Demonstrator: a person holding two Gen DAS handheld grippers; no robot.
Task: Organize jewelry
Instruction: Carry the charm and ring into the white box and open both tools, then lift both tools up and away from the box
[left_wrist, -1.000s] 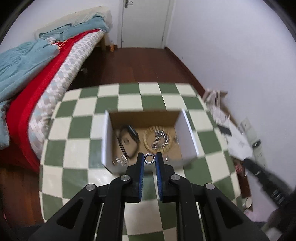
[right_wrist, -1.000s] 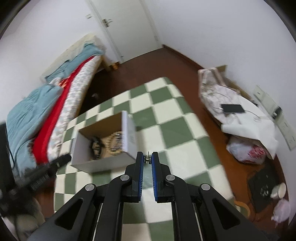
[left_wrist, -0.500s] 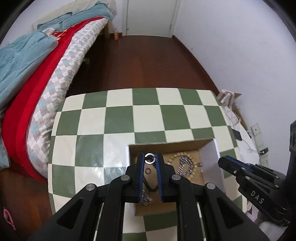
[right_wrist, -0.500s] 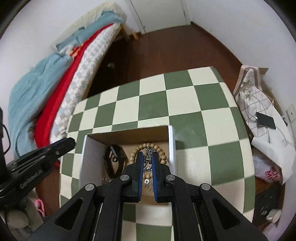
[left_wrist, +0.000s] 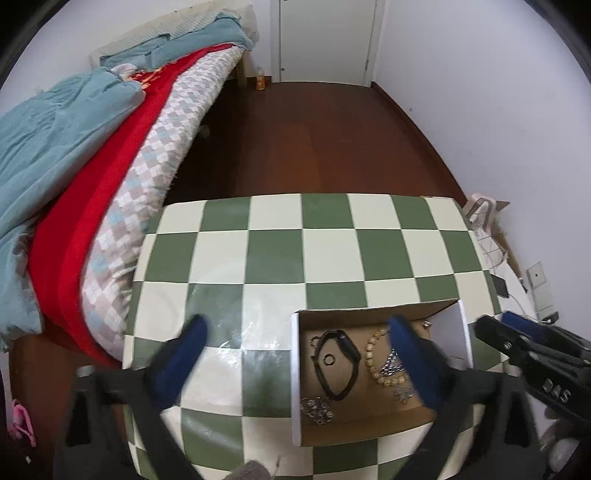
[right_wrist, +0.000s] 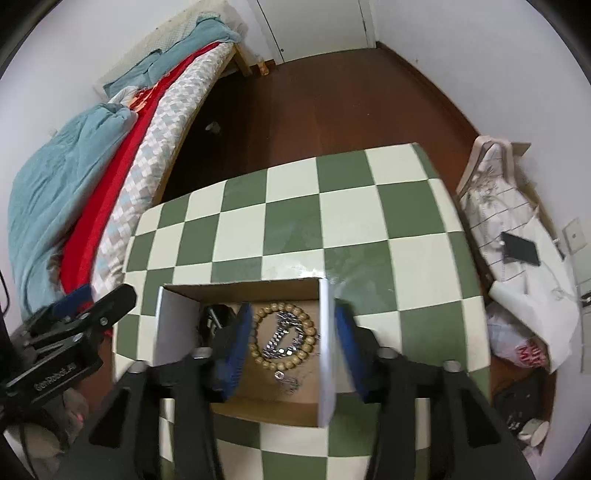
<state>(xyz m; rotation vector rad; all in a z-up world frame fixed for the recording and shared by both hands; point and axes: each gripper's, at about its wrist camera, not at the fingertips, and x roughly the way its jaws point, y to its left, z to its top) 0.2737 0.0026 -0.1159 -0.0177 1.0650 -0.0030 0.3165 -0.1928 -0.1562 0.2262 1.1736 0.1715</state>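
Both claws are gaping wide over a cardboard box (left_wrist: 376, 373) sitting on the checkered surface (left_wrist: 332, 254). A small ring (left_wrist: 328, 359) is lying inside, within a black band (left_wrist: 338, 363), beside a bead bracelet (right_wrist: 284, 341).

- The cardboard box (left_wrist: 376, 430) is showing a matt brown inside and smooth white walls.
- The checkered table (left_wrist: 277, 254) is looking glossy, reflecting light.
- The bead bracelet (right_wrist: 284, 338) is looking like wood, the chain (right_wrist: 282, 339) like shiny metal.
- The floor (left_wrist: 314, 140) is appearing as dark polished wood.
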